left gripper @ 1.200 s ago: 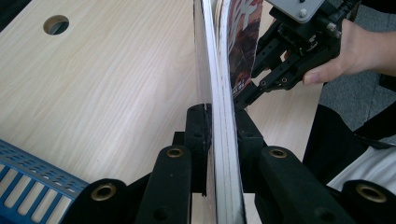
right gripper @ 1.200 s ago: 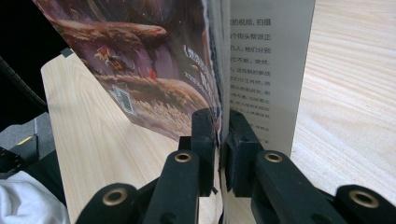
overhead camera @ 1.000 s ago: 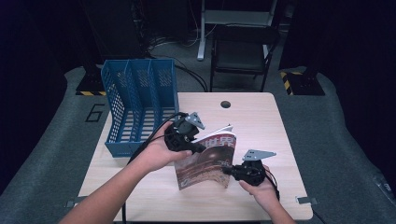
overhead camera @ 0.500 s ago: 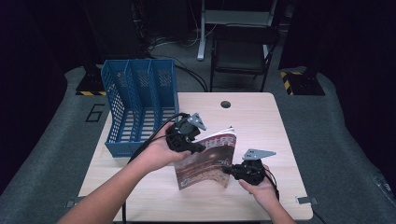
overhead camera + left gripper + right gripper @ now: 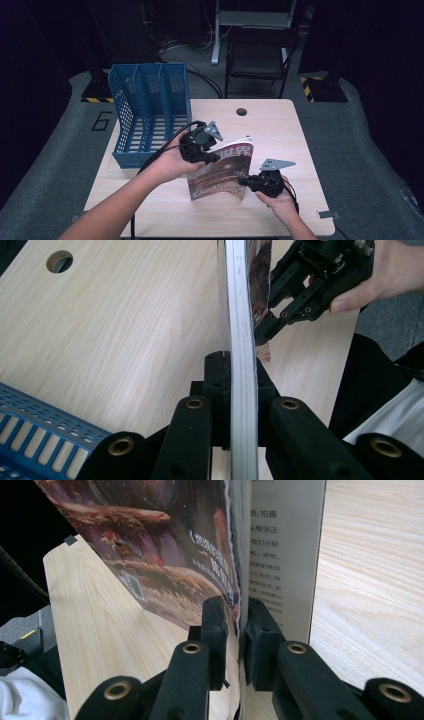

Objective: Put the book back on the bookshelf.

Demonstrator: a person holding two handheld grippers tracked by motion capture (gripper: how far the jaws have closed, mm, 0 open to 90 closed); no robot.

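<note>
Paperback book point(image 5: 223, 167) stands on edge at mid-bench point(image 5: 280, 125), just right of the blue file rack point(image 5: 150, 112); thin, light, soft cover, glossy so likely to slip; the cover sags where unsupported. Left gripper point(image 5: 212, 156) is clamped on the whole page block point(image 5: 240, 340) at the upper far edge; right gripper point(image 5: 243, 181) pinches the cover and some pages at the near lower corner; grip near the spine would be stiffer. Long axis runs far-left to near-right; picture cover faces near.

A pale wooden table point(image 5: 280, 125) stood on grey carpet point(image 5: 360, 150). Beyond its far edge a black chair point(image 5: 257, 57) sat in a dark, unlit room.
</note>
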